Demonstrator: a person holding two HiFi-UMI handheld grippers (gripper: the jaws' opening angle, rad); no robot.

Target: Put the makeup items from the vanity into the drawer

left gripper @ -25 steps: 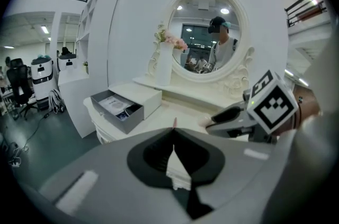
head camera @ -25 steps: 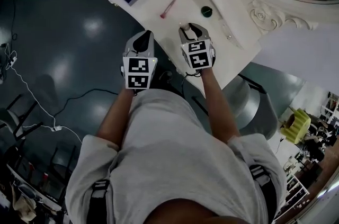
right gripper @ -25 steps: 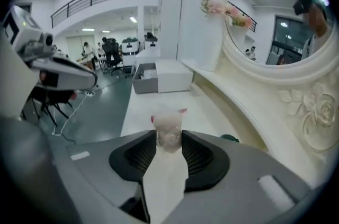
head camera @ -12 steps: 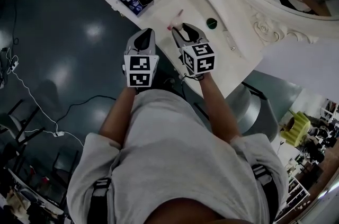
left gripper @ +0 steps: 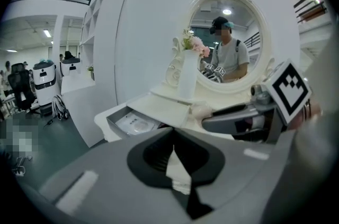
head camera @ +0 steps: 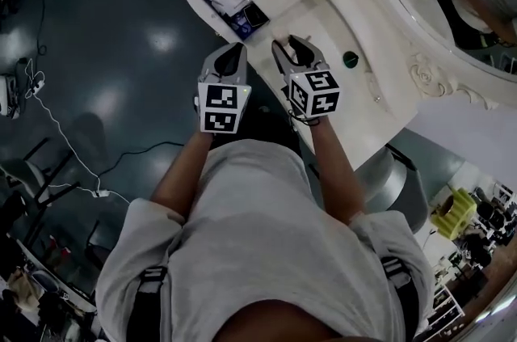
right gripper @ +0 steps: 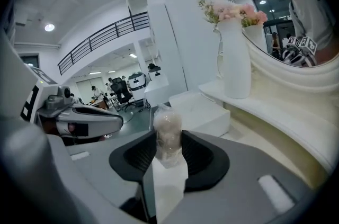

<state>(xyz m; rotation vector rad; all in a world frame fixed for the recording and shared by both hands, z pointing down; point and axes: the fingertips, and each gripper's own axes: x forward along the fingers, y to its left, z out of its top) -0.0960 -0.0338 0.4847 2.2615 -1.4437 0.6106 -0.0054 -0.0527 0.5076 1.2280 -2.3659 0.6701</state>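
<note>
We judge the makeup tube (right gripper: 167,133) light and slick — the right gripper (head camera: 292,49) clamps its lower body; the left gripper (head camera: 234,51) is closed, empty.

Oval mirror (left gripper: 233,32) w/ carved frame, behind white vase (right gripper: 234,59) of pink flowers (right gripper: 235,12); white cable (head camera: 97,192) on dark glossy floor (head camera: 121,25); grey seat (head camera: 390,180), prob a stool, lower right; balcony railing (right gripper: 100,37) in bkgd.

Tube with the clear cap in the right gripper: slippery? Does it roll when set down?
Probably light and stiff: the tube stands upright in the right gripper without bending. Its glossy surface looks slippery, so it may slide under a loose grip. Being round, it would likely roll once laid in the drawer.
</note>
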